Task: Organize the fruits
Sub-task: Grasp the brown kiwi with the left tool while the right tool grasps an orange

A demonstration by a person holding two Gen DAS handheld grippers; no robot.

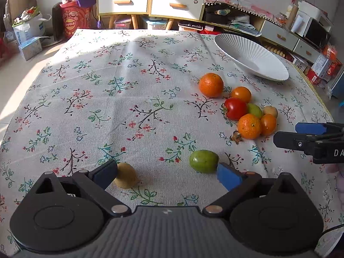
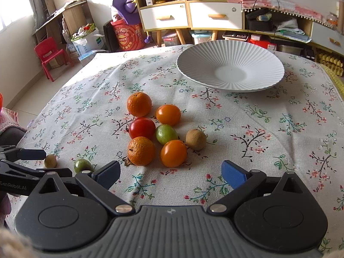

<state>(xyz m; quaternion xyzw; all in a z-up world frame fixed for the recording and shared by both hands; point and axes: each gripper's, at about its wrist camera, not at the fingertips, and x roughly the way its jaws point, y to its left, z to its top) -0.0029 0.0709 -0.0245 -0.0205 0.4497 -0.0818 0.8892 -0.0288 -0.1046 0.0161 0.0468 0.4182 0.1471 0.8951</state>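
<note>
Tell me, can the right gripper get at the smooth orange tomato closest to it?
Probably yes. The right gripper is open, and the smooth orange tomato sits just ahead of its fingertips with only bare floral tablecloth between. The bumpy orange mandarin beside it crowds one side.

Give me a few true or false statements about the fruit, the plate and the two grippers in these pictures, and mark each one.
1. The white plate has no fruit on it. True.
2. The left gripper is shut on a green fruit. False: its jaws are open, with the green fruit lying on the tablecloth near its right fingertip.
3. A red tomato sits in the cluster of fruit in front of the right gripper. True.
4. The right gripper holds an orange. False: its jaws are open and empty.
5. All the fruit lies in one pile. False: the green fruit and a small brown fruit lie apart from the cluster, by the left gripper.
</note>
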